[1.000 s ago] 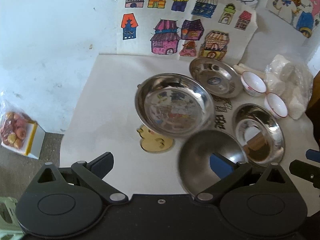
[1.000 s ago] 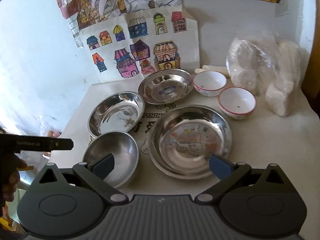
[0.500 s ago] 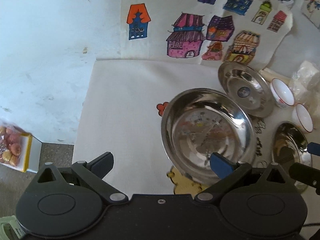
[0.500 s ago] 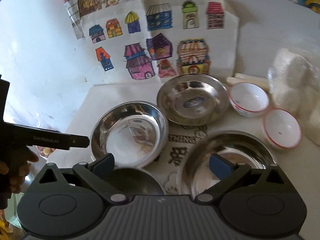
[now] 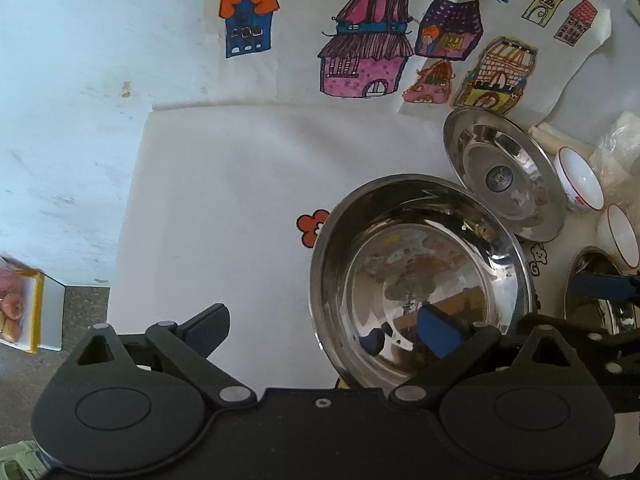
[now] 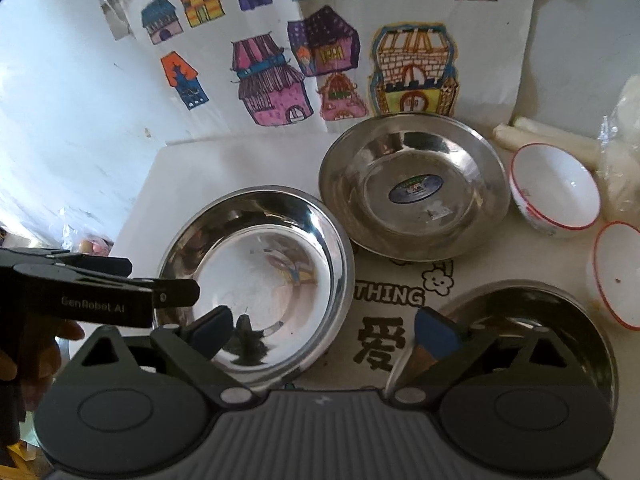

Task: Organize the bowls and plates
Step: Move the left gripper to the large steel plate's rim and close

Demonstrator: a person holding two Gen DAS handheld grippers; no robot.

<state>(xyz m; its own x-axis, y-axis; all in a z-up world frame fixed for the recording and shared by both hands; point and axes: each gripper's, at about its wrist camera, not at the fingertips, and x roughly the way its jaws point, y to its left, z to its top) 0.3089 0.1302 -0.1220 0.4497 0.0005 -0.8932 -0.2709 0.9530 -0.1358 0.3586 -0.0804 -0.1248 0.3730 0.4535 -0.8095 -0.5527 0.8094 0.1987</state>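
A deep steel bowl (image 5: 420,276) (image 6: 256,272) stands on the printed tablecloth. My left gripper (image 5: 322,334) is open, its right finger inside the bowl and its left finger over bare cloth, so the bowl's near left rim lies between them, untouched. My right gripper (image 6: 324,332) is open with its jaws closing. Its left finger hangs over the same bowl and its right finger over a wide steel dish (image 6: 520,320); nothing is pinched. Behind stand a steel plate with a sticker (image 6: 412,188) and two white red-rimmed bowls (image 6: 556,188) (image 6: 620,272).
Coloured house drawings (image 6: 280,80) hang on the wall behind the table. A plastic bag (image 6: 624,148) and white rolls (image 6: 532,128) sit at the back right. The table's left edge (image 5: 120,240) drops to the floor, where a snack box (image 5: 20,312) lies. A hand (image 6: 24,360) holds the left gripper.
Both grippers moved forward and down toward the deep steel bowl, which now looks larger. The small steel bowl at the front has slipped out of view under the grippers.
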